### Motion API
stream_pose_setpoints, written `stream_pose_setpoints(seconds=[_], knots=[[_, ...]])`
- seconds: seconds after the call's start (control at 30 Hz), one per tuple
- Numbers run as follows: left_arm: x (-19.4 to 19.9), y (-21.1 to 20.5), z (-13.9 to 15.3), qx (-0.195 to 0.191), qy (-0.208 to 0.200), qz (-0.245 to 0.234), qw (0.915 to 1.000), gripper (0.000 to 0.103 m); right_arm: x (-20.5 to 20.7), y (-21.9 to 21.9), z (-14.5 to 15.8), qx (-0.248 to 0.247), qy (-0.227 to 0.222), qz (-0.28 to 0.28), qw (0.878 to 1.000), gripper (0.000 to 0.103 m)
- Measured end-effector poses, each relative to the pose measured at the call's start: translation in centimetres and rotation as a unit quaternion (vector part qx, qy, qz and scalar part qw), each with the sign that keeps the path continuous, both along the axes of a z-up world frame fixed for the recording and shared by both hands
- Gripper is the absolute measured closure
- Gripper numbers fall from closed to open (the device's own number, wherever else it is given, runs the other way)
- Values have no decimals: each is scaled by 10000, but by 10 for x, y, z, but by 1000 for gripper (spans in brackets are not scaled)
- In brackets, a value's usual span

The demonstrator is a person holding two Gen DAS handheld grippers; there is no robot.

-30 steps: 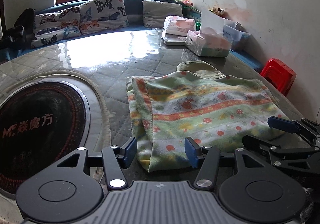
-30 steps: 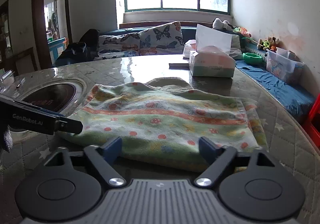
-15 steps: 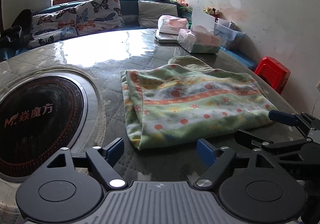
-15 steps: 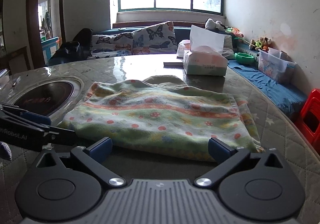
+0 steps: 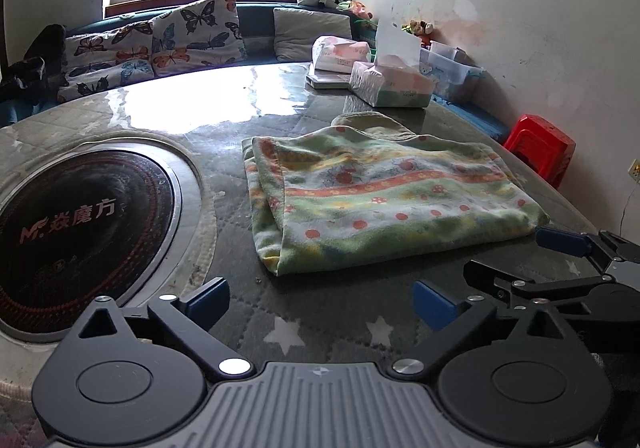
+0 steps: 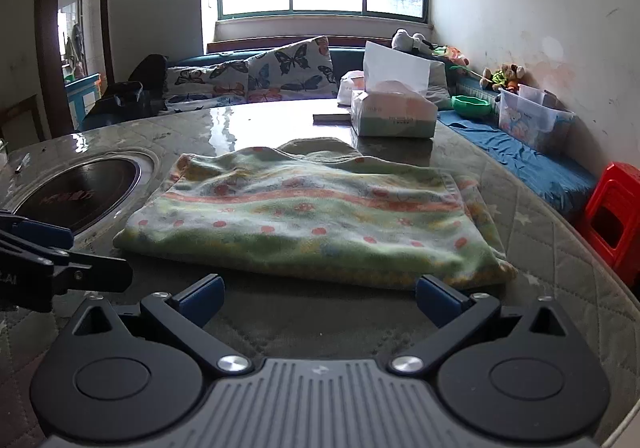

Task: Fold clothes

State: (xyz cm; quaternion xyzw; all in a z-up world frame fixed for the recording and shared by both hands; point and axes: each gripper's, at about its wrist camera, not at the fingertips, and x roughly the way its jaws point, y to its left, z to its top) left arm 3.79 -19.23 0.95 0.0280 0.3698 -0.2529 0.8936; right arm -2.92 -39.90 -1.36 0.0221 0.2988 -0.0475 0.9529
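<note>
A green cloth with orange stripes and red dots (image 5: 380,200) (image 6: 316,216) lies folded flat on the quilted round table (image 5: 320,328). A plain olive piece (image 5: 372,124) pokes out from under its far edge. My left gripper (image 5: 320,302) hovers open just short of the cloth's near edge, nothing between its blue pads. My right gripper (image 6: 318,298) is open too, close to the near edge of the cloth and apart from it. Its fingers (image 5: 560,242) show at the right of the left wrist view.
A round black cooktop (image 5: 72,232) is set into the table at the left. Tissue boxes (image 5: 390,86) stand at the far side. A red stool (image 5: 540,150) sits right of the table, and a bench with butterfly cushions (image 5: 160,44) runs under the window.
Both grippers have opened wider and drawn back from the cloth toward the table's near side. The cloth stays folded on the table.
</note>
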Motion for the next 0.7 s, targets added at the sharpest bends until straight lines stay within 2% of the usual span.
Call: stream_pose_setpoints(seconds=[0.7], knots=[[-26,13,-3,20,-35,39,10000,0,-19,7,-2,170,94,-260,9995,0]])
